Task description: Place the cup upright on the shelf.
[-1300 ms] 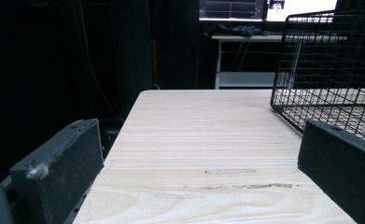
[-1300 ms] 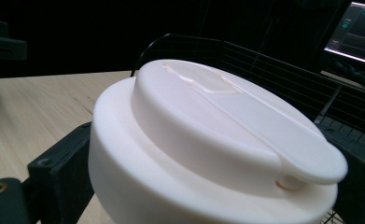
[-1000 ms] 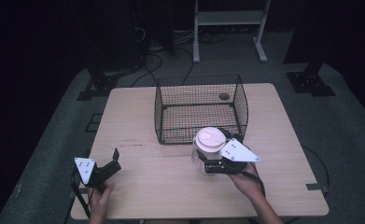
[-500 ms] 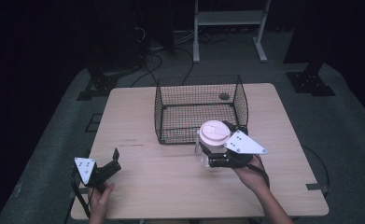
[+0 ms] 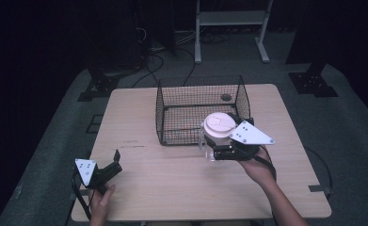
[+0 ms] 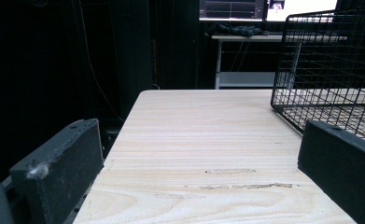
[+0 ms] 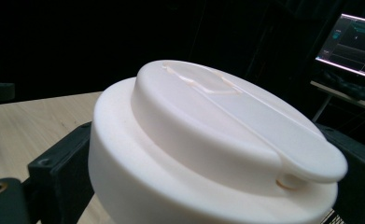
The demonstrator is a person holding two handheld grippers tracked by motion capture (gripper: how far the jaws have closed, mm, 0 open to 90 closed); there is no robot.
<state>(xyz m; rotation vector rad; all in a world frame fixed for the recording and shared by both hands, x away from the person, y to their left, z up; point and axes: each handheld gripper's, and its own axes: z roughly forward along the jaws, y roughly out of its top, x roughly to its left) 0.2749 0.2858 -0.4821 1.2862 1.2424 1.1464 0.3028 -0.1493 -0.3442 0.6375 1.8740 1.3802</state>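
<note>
Over table (image 5: 172, 188), jug (image 5: 219, 129) between jaws

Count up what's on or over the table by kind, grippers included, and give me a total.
Hand-held grippers: 2, left hand-held gripper and right hand-held gripper
Wire baskets: 1, black wire basket
Jars: 1, clear jar with white lid
Total: 4

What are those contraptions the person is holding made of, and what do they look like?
Each hand holds black tongs: the left tongs and the right tongs both have two blocky, matte black jaws. A pale grey three-cornered plate with small dark dots tops each one. A black cable trails from each. The forearms are bare, with no sleeves in sight. One left jaw pad looks scuffed at its corner.
</note>
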